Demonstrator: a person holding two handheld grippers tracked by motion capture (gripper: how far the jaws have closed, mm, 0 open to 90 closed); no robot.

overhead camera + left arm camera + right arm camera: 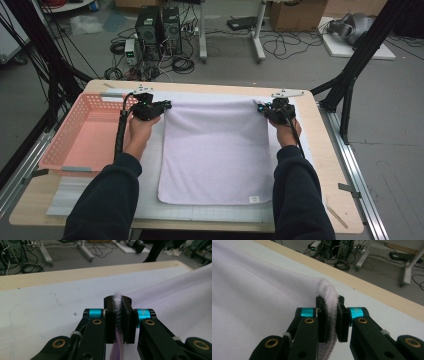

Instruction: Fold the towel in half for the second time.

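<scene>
A pale lilac towel (215, 152) is spread flat on the white mat (150, 150) covering the table (327, 150), its near edge close to the person and its two far corners raised off the mat. The cloth is judged light, soft and limp: it will sag and drape between any two held points, and its fleecy nap should give the pads good purchase, so slipping is unlikely. Corners or hemmed edges are the sensible places to take hold, and a matched pair of corners keeps the sheet square.

The left gripper (165, 105) is clamped nearly closed on the far left corner, and the right gripper (261, 108) is likewise pinched on the far right corner. A small label (254, 199) is sewn near the near right corner. A pink basket (70, 135) sits at the table's left side.

From the high view the whole sheet, its flat lie and the basket are given. In the left gripper view (116, 315) and the right gripper view (329, 316) a bunched fold of cloth is seen squeezed between the pads, with the bite depth shown.
</scene>
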